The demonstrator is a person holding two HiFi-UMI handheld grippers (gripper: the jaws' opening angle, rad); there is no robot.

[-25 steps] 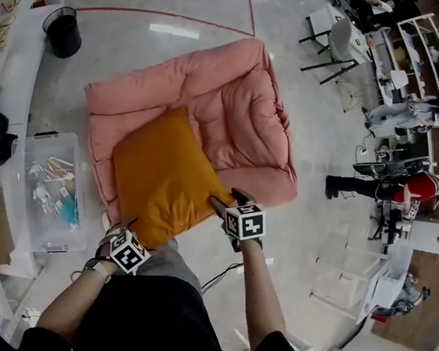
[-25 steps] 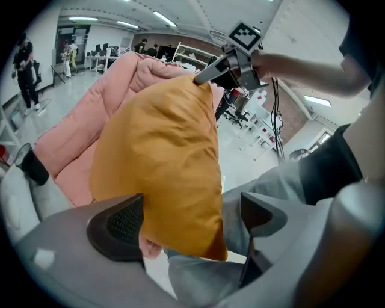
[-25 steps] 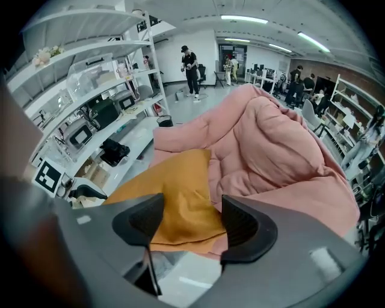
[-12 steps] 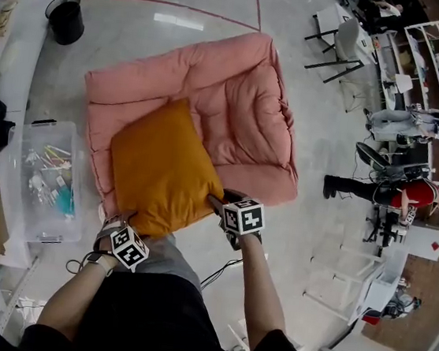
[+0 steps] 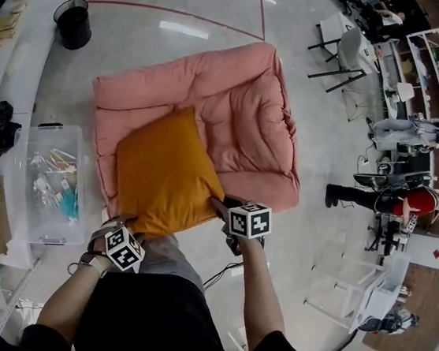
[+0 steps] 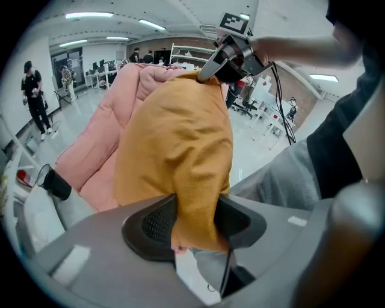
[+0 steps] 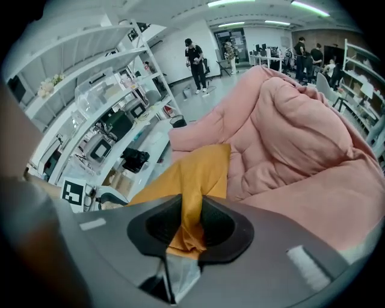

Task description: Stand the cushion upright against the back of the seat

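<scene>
An orange cushion (image 5: 164,173) lies flat on the front left of a pink padded floor seat (image 5: 248,107). My left gripper (image 5: 123,229) is at the cushion's near left corner. In the left gripper view the orange fabric (image 6: 174,138) fills the gap of the left gripper (image 6: 195,219), whose closing jaws press on it. My right gripper (image 5: 217,205) is at the near right corner. The right gripper (image 7: 192,221) pinches a fold of the cushion (image 7: 195,171) in its closing jaws. The seat's thick back (image 7: 295,120) rises beyond.
A clear plastic bin (image 5: 48,181) of small items stands left of the seat, beside a white counter (image 5: 10,66) and a black waste bin (image 5: 73,23). Chairs (image 5: 343,43) and a person (image 5: 407,198) are at the right. A cable (image 5: 227,271) lies on the floor.
Both grippers have edged in onto the cushion's near corners and their jaws have narrowed onto the fabric. The cushion has stayed flat on the seat.
</scene>
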